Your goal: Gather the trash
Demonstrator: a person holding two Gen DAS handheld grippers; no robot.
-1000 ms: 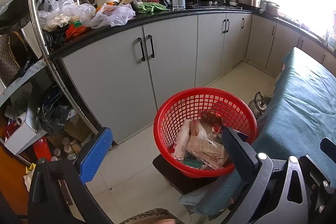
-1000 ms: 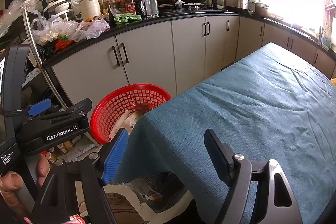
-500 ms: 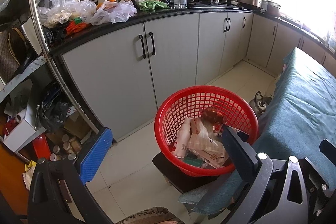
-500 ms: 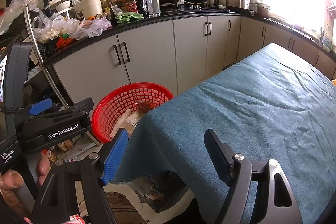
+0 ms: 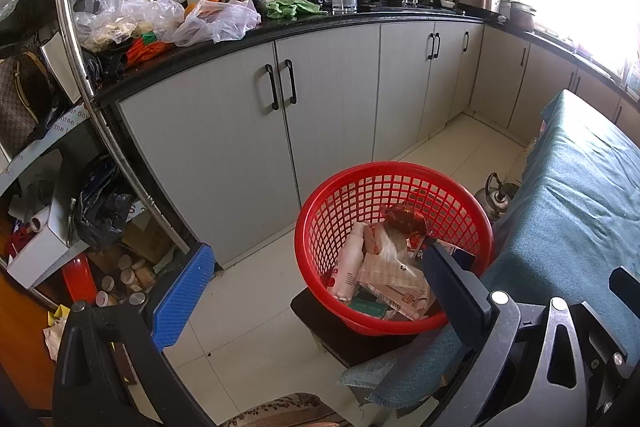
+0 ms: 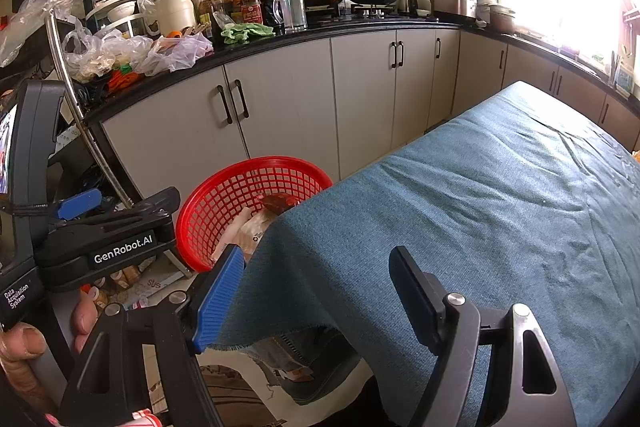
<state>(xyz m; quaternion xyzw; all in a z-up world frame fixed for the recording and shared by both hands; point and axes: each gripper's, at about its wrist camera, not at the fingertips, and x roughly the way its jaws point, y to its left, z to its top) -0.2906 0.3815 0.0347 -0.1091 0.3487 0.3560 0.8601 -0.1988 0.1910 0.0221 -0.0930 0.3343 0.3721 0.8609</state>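
Note:
A red mesh basket (image 5: pixel 344 203) stands on a dark stool beside the table and holds several pieces of trash (image 5: pixel 384 267): wrappers, a white bottle, a brown packet. My left gripper (image 5: pixel 316 291) is open and empty, hovering in front of the basket, its right finger over the near rim. My right gripper (image 6: pixel 320 299) is open and empty above the near corner of the table's blue cloth (image 6: pixel 480 211). The basket (image 6: pixel 224 199) also shows in the right wrist view, partly hidden by the cloth, with the left gripper's body (image 6: pixel 108 247) beside it.
Grey cabinets (image 5: pixel 248 131) under a black counter crowded with plastic bags, bottles, a jug and pans run along the back. A cluttered metal rack (image 5: pixel 72 75) stands at left. A kettle (image 5: pixel 496 195) sits on the floor by the table. White tiled floor lies between basket and cabinets.
Both views have shifted slightly: the left wrist camera tilted down a little and the basket sits a touch higher in view. Both grippers remain open and empty.

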